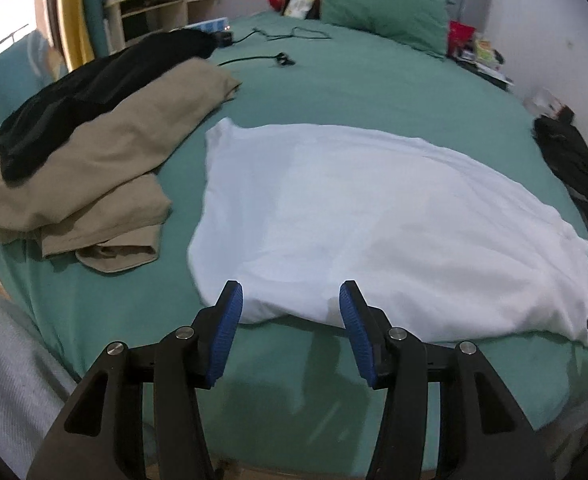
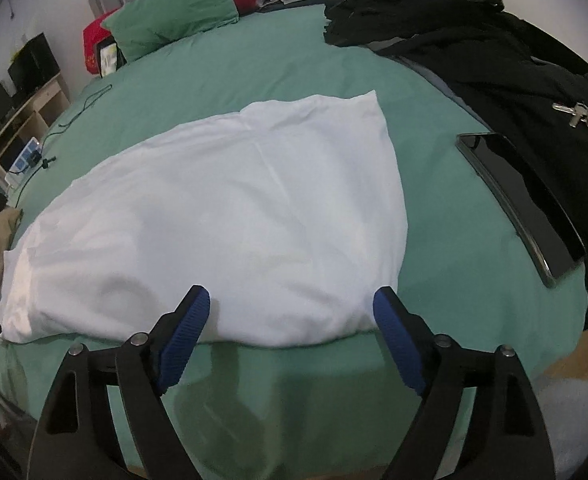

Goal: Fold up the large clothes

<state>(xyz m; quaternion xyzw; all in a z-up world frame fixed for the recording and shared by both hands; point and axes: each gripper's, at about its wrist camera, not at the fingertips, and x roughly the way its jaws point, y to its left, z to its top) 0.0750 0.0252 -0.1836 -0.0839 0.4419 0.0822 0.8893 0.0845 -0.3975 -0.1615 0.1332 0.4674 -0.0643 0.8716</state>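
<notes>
A large white garment [image 1: 373,216] lies folded and spread flat on the green bed [image 1: 333,80], its near edge at the bed's front. My left gripper [image 1: 291,300] hovers over that near edge toward its left part, jaws open, blue pads [image 1: 230,320] empty. In the right wrist view the same white garment [image 2: 222,216] fills the middle. My right gripper [image 2: 292,304] stands wide open above the near edge toward its right corner, nothing between its fingers [image 2: 393,328].
A tan garment [image 1: 94,168] with a black one [image 1: 74,100] on top lies at the bed's left. Black clothes [image 2: 473,48], a phone [image 2: 521,196] and keys [image 2: 573,112] sit on the right. Green pillow [image 1: 381,8], cables [image 1: 282,56] and a shelf [image 1: 158,4] lie beyond.
</notes>
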